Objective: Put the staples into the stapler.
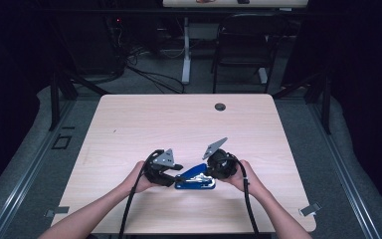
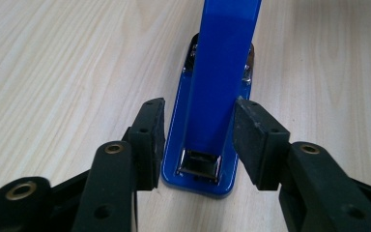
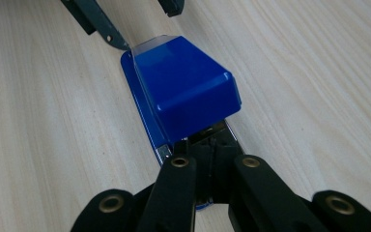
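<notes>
A blue stapler (image 1: 195,178) lies on the light wooden table (image 1: 179,124) near the front edge, between my two grippers. Its top arm is tilted up off the base. My left gripper (image 1: 175,174) is at the stapler's front end. In the left gripper view the stapler (image 2: 217,72) stands between the open pads (image 2: 149,137), which do not press on it; the left gripper (image 2: 200,135) straddles the blue arm. My right gripper (image 1: 210,172) is shut on the rear end. In the right gripper view the right gripper (image 3: 211,162) clamps the metal hinge part of the stapler (image 3: 183,92).
A round cable hole (image 1: 220,106) sits near the table's far edge. Behind the table stand a dark chair (image 1: 243,45) and a white desk leg (image 1: 185,55), with cables on the floor. Bare tabletop stretches away beyond the stapler.
</notes>
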Demonstrator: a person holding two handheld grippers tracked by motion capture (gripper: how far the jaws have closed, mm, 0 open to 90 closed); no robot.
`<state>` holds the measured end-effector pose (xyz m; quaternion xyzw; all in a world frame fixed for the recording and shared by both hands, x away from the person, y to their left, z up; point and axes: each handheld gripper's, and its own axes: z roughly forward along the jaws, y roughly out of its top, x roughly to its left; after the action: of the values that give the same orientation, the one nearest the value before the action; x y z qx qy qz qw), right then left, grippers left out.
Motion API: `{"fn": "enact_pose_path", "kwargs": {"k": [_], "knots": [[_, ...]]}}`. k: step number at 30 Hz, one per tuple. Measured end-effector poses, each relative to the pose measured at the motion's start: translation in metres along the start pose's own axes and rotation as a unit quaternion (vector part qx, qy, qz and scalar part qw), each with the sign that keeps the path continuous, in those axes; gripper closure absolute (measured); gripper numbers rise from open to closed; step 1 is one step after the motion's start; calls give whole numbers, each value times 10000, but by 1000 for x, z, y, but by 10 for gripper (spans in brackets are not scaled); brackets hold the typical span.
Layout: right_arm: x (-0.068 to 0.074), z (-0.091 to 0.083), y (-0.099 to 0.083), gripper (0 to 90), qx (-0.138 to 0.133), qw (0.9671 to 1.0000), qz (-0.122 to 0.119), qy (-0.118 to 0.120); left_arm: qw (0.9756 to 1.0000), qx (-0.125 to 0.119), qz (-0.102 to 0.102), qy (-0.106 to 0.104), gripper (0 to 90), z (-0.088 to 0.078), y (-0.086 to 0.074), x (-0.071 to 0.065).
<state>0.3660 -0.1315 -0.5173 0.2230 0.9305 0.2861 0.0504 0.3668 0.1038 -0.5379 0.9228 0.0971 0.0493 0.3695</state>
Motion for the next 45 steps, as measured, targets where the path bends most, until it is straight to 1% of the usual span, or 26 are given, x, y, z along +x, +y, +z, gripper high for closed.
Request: {"fn": "enact_pose_path", "kwargs": {"k": [4, 6, 8, 9, 11, 13, 14, 15, 17, 19, 20, 21, 22, 23, 25, 27, 28, 29, 30, 31, 34, 36, 37, 38, 39, 45], "knots": [[1, 0, -1, 900, 6, 10000, 24, -18, 9999, 94, 57, -24, 550, 8, 2, -3], [1, 1, -2, 900, 10, 10000, 29, -7, 10000, 66, 24, -14, 593, 10, 3, -4], [1, 0, -2, 900, 30, 10000, 27, -18, 9999, 65, 80, 4, 618, 12, 4, -5], [1, 0, -2, 900, 30, 10000, 27, -18, 9999, 65, 80, 4, 623, 12, 4, -5], [1, -1, -3, 900, 30, 10000, 24, -28, 9998, 115, 169, 6, 628, 13, 6, -5], [0, -2, -3, 900, 73, 10000, 1, -55, 9997, 89, 210, 9, 636, 14, 5, -5], [0, -3, -5, 900, 25, 10000, 49, -47, 9996, 102, 258, 13, 638, 14, 5, -5], [-1, -4, -5, 900, 52, 10000, 19, -77, 9995, 119, 276, 19, 640, 14, 5, -5], [-1, -5, -6, 900, 33, 9999, 70, -78, 9996, 96, 256, 23, 640, 14, 5, -6], [-3, -11, -9, 895, -31, 9998, 125, -148, 9995, 128, 295, 21, 640, 14, 5, -6], [-3, -14, -10, 894, -13, 9997, 143, -190, 9994, 136, 307, 38, 640, 15, 6, -6], [-4, -16, -11, 894, -101, 9995, 189, -234, 9994, 143, 322, 61, 640, 15, 6, -7], [-5, -19, -12, 893, -74, 9994, 175, -274, 9993, 140, 330, 85, 640, 16, 6, -7], [-5, -22, -13, 892, -149, 9990, 244, -333, 9992, 176, 343, 95, 640, 16, 6, -8], [-7, -28, -12, 891, -175, 9987, 266, -401, 9991, 201, 366, 86, 641, 16, 7, -8], [-6, -34, -10, 889, -253, 9980, 323, -485, 9988, 204, 414, 144, 640, 18, 8, -9], [-5, -36, -9, 884, -336, 9977, 325, -484, 9989, 204, 398, 147, 639, 18, 8, -9], [-4, -39, -7, 880, -377, 9975, 322, -512, 9989, 249, 382, 103, 638, 18, 8, -9], [-2, -42, -5, 879, -402, 9971, 328, -549, 9991, 229, 353, 93, 638, 19, 9, -8], [0, -44, -3, 876, -470, 9968, 370, -532, 9991, 246, 336, 84, 638, 20, 9, -8], [3, -48, 1, 876, -529, 9965, 359, -546, 9991, 283, 311, 71, 637, 21, 10, -8], [6, -46, 4, 876, -491, 9969, 378, -493, 9991, 293, 289, 71, 636, 23, 11, -8], [8, -43, 5, 876, -381, 9975, 362, -463, 9992, 287, 276, 62, 634, 23, 11, -8], [9, -40, 4, 876, -344, 9978, 361, -433, 9992, 281, 260, 72, 634, 23, 11, -8], [9, -37, 4, 876, -261, 9981, 334, -451, 9992, 283, 258, 69, 633, 23, 11, -8], [8, -26, -1, 880, 57, 9981, 445, -411, 9993, 273, 230, 51, 632, 23, 10, -8]]}}
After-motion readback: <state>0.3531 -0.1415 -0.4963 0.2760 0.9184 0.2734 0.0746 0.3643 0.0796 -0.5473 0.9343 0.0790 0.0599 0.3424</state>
